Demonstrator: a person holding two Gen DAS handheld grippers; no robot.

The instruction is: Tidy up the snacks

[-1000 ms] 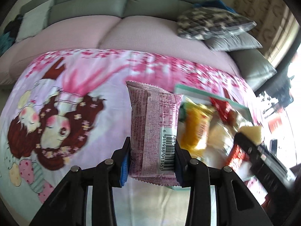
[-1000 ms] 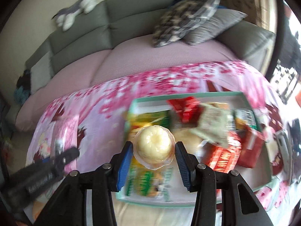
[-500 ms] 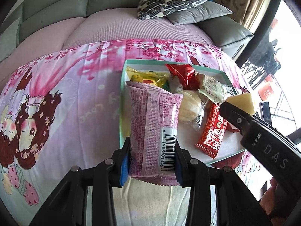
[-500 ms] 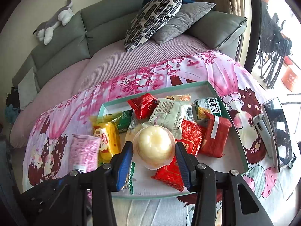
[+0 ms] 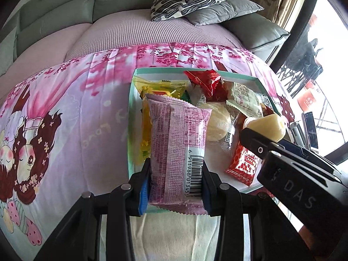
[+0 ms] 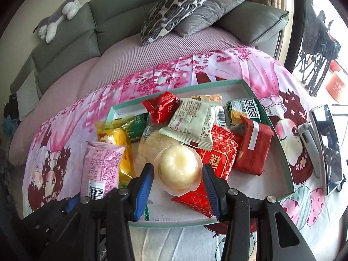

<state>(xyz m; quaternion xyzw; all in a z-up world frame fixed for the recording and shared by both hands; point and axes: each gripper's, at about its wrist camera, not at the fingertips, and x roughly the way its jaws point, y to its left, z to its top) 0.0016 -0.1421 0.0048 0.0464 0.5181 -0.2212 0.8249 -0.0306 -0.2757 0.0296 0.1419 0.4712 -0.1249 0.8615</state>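
Both grippers have swung from the bare pink cartoon-print cloth (image 5: pixel 65 113) to above the teal-rimmed tray (image 6: pixel 280 145), which lay off to one side a second ago. Over the tray's near-left corner, the left gripper (image 5: pixel 176 180) clamps a pink snack packet (image 5: pixel 178 143) upright. Over the tray's middle, the right gripper (image 6: pixel 178 180) pinches a pale jelly cup (image 6: pixel 178 169). Red, yellow and white packets crowd the tray; only its near floor is bare. Beyond the tray runs a grey-green sofa (image 6: pixel 65 43) with a patterned cushion (image 6: pixel 174 6). A phone (image 6: pixel 328 143) lies just right of the tray. Left of the tray the cloth is open.
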